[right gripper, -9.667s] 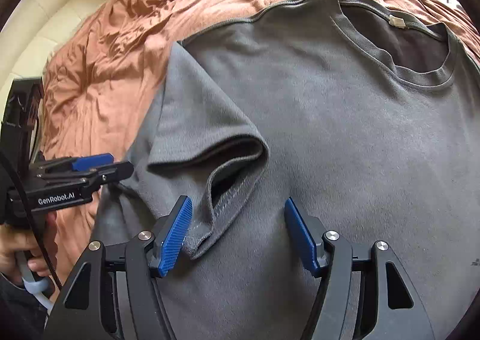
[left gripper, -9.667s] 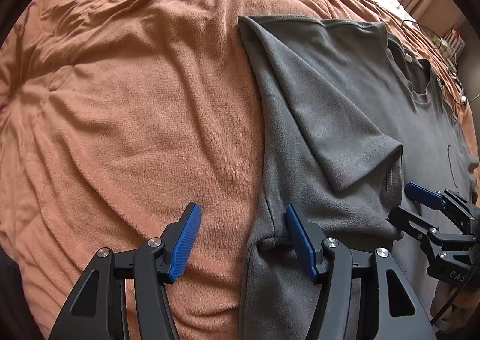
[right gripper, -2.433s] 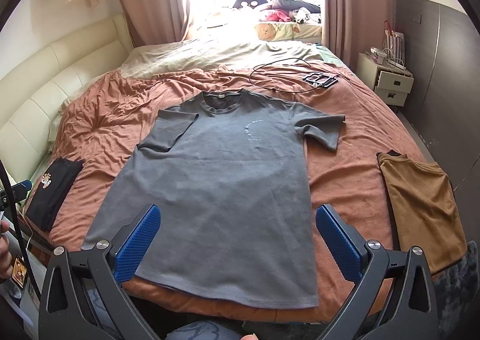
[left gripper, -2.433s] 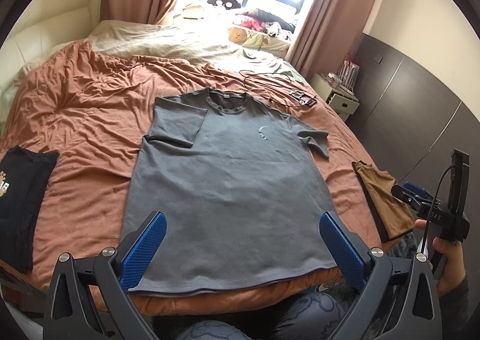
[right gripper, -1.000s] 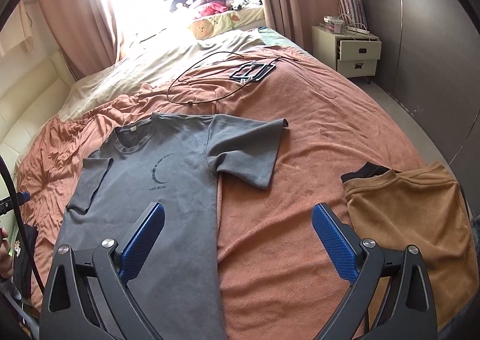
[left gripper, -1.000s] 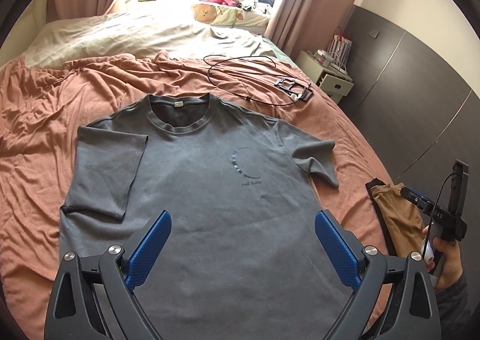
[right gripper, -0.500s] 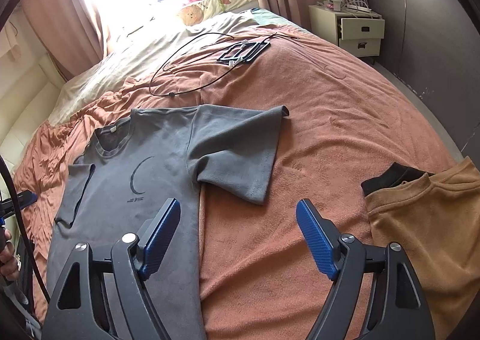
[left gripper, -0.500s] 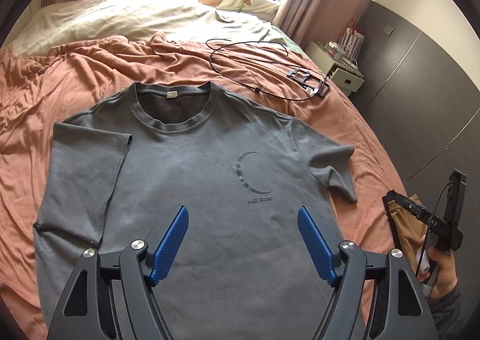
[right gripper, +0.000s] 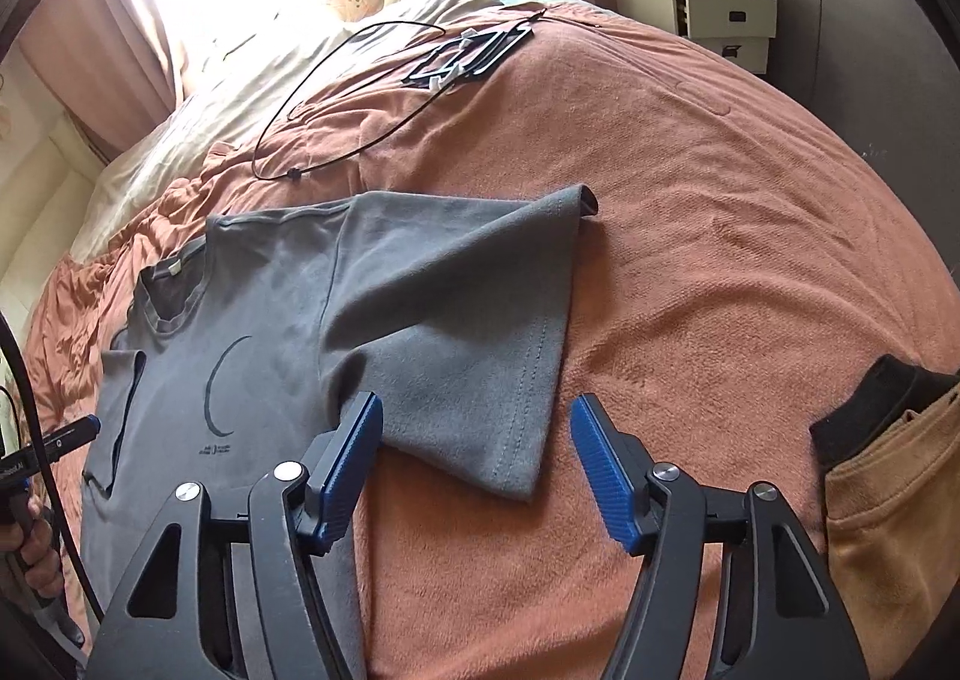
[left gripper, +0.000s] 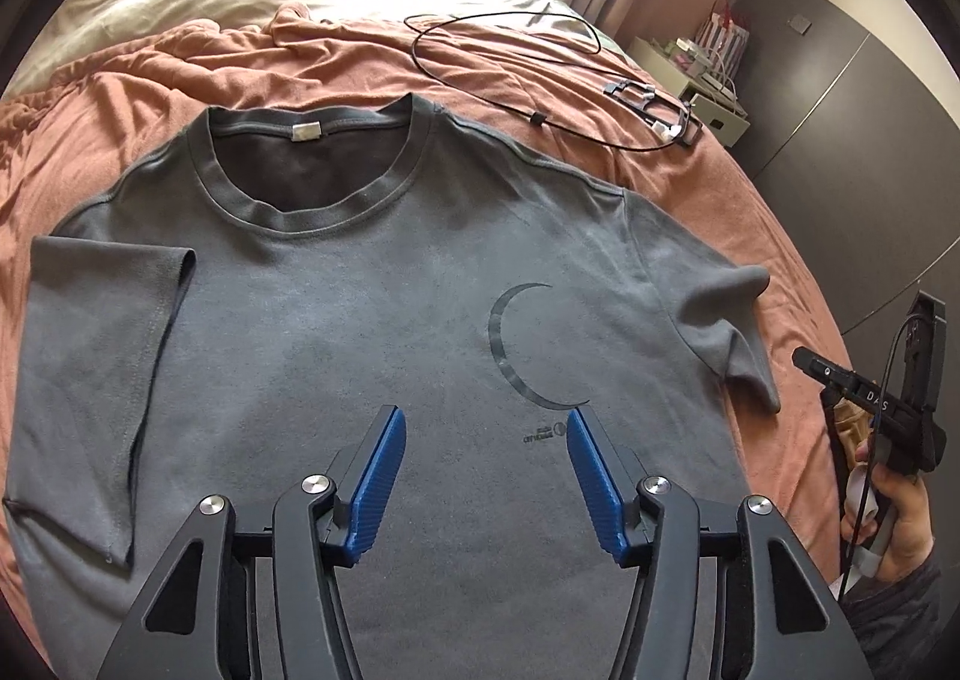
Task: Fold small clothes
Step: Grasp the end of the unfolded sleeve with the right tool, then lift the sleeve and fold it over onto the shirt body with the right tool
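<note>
**Left wrist view: grey shirt laid flat, both grippers narrowing above it**

Left wrist footage shows the grey T-shirt (left gripper: 336, 332) spread face-up on the rust blanket (left gripper: 708, 188). The left gripper (left gripper: 483, 479) is half-open and closing over the chest, nothing between its pads. The right gripper (right gripper: 477, 467), likewise closing and empty, straddles the right sleeve (right gripper: 456, 332). Blanket pile could be pinched together with the sleeve hem. A black cable (right gripper: 336, 98) and nightstand (right gripper: 714, 11) are seen beyond.

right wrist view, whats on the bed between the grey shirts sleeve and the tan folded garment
In the right wrist view, only bare rust-coloured blanket lies between the grey shirt's sleeve and the tan garment. The right claw hovers over that sleeve's hem, closing, gripping nothing.
</note>
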### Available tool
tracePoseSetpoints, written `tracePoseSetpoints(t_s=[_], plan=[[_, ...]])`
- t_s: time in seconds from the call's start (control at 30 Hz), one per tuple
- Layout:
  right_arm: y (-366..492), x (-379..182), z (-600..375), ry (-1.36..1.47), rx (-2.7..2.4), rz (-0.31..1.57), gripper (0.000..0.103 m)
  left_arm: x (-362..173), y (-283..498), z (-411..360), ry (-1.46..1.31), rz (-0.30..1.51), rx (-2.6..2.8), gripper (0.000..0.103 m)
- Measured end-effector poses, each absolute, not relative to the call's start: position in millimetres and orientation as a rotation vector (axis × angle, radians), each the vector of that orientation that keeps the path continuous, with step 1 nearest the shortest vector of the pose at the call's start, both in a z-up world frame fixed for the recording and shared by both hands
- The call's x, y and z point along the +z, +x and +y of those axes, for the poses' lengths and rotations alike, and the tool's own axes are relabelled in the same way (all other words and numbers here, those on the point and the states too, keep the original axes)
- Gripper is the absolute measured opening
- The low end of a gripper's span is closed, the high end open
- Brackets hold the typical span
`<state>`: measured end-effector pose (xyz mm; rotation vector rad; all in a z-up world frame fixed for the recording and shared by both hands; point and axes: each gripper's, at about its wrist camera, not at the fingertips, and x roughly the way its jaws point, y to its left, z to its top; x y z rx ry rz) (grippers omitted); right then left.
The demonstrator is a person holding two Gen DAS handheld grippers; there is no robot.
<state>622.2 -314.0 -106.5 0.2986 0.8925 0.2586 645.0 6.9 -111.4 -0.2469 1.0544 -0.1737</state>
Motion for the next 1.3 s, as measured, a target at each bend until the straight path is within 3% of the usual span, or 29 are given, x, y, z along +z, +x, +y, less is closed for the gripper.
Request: tracePoseSetpoints(t_s=[0.13,0.27,0.57,0.63,0.73,0.77,1.3], plan=[[648,-122,-317,0.341,0.245,0.914,0.063,-131,658,1,-0.226,1.082,-0.177,0.055],[673,-140,-321,0.393,0.232,0.956,0.047,-143,664,0,-0.217,1.096,-0.181,0.055],[697,-157,-322,0.454,0.232,0.992,0.044,-162,667,-3,-0.209,1.124,-0.181,0.055],[700,-156,-309,0.353,0.21,0.997,0.034,-165,667,-4,-0.21,1.131,-0.177,0.055],[703,-151,-301,0.3,0.19,1.011,0.006,-166,665,-4,-0.213,1.137,-0.177,0.055],[703,-146,-304,0.328,0.196,1.01,0.004,-165,664,-5,-0.215,1.136,-0.18,0.055],[666,-39,-275,0.202,0.272,0.823,0.004,-144,669,-28,-0.213,1.102,-0.234,0.055]])
